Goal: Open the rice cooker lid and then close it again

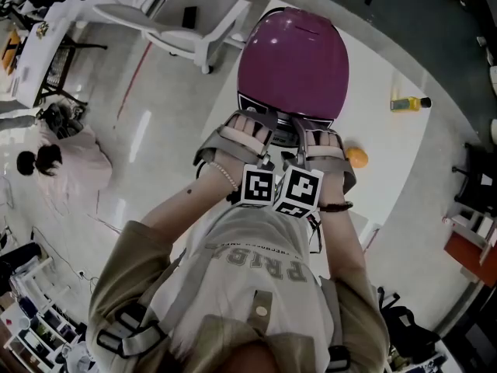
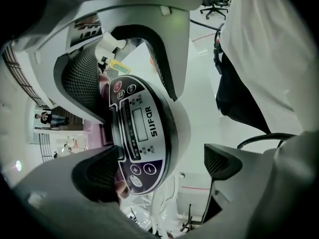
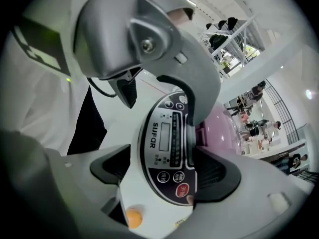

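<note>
A rice cooker with a purple domed lid stands on the white table, and the lid is down. Both grippers meet side by side at its front, over the black control panel. My left gripper is open, with one pad at the seam between panel and lid and the other clear of the white body. My right gripper also straddles the panel: one pad lies at the lid seam beside the red button, the other by the white body. Its jaws look open.
A small orange ball lies on the table right of the cooker. A yellow bottle lies farther right at the back. A white chair stands beyond the table's left edge. People sit on the floor at left.
</note>
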Demonstrator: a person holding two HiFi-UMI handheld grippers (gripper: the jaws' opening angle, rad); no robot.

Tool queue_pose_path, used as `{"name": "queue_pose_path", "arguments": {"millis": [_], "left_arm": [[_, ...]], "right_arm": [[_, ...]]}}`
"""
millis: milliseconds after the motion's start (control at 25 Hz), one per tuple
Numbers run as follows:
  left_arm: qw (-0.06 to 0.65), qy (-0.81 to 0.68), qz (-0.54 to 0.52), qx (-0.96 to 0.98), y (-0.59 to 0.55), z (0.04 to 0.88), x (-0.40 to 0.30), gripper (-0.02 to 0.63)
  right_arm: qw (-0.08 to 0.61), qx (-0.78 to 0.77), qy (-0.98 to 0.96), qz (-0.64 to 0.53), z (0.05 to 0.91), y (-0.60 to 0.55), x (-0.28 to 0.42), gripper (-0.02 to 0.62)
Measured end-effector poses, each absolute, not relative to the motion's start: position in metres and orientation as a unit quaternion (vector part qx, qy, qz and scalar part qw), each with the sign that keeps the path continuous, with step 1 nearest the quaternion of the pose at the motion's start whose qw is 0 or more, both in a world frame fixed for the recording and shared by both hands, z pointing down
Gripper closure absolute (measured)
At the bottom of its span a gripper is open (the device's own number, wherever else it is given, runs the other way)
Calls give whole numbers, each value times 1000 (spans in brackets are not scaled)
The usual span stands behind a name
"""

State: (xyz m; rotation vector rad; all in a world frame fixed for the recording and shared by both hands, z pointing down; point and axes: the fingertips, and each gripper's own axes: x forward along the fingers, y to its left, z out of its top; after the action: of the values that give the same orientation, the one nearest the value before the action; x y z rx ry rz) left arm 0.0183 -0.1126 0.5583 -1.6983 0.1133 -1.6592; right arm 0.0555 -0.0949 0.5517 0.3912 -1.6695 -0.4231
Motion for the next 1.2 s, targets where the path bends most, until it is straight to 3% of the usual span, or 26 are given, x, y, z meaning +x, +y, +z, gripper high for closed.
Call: {"name": "queue_pose_path", "arguments": {"millis": [720,1200], "left_arm": [[347,23,-644,-682,-112,556,15,55],[335,19,-636,-695,-112,556,16,55]], "right_arm": [[564,194,-798,-89,539,-97,39,216],[552,195,-807,-69,538,-100,37,216]]}}
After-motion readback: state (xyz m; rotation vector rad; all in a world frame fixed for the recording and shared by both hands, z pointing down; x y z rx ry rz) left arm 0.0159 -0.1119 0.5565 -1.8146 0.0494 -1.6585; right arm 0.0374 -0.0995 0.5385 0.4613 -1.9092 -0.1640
